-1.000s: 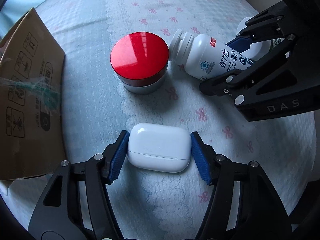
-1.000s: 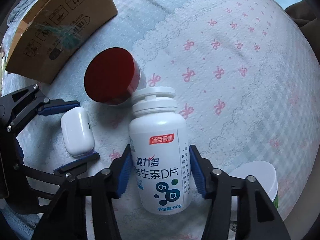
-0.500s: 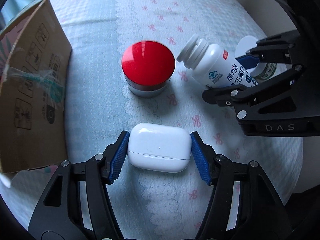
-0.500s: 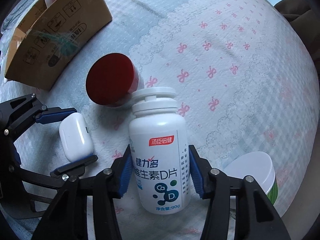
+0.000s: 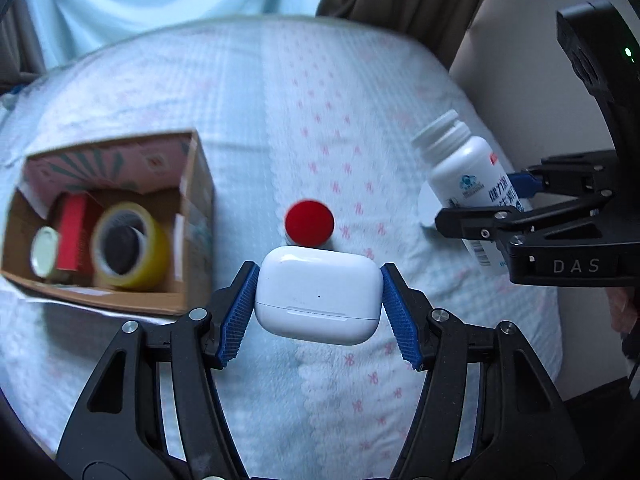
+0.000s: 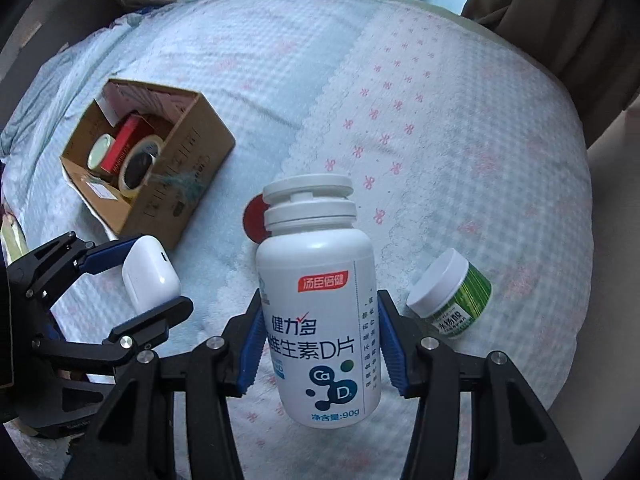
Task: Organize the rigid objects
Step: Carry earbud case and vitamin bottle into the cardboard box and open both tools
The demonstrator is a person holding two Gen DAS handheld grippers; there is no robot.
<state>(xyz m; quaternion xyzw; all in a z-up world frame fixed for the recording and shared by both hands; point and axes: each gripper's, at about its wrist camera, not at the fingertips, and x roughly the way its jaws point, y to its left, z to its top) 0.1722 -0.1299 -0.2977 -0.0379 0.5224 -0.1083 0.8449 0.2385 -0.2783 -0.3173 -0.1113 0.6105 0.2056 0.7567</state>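
White earbud case (image 5: 318,296) sits clamped in the left gripper (image 5: 318,306), vitamin bottle (image 6: 318,320) in the right gripper (image 6: 318,344), both above the bedspread (image 6: 440,92). Cardboard box (image 6: 188,168) already holds tape and tins; red-lidded tin (image 5: 309,222) and green jar (image 6: 450,294) remain out.

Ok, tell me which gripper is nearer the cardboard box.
Left. The left gripper, shut on the white earbud case, sits just beside the cardboard box. The right gripper, shut on the vitamin bottle, is farther off, beyond the left gripper from it.
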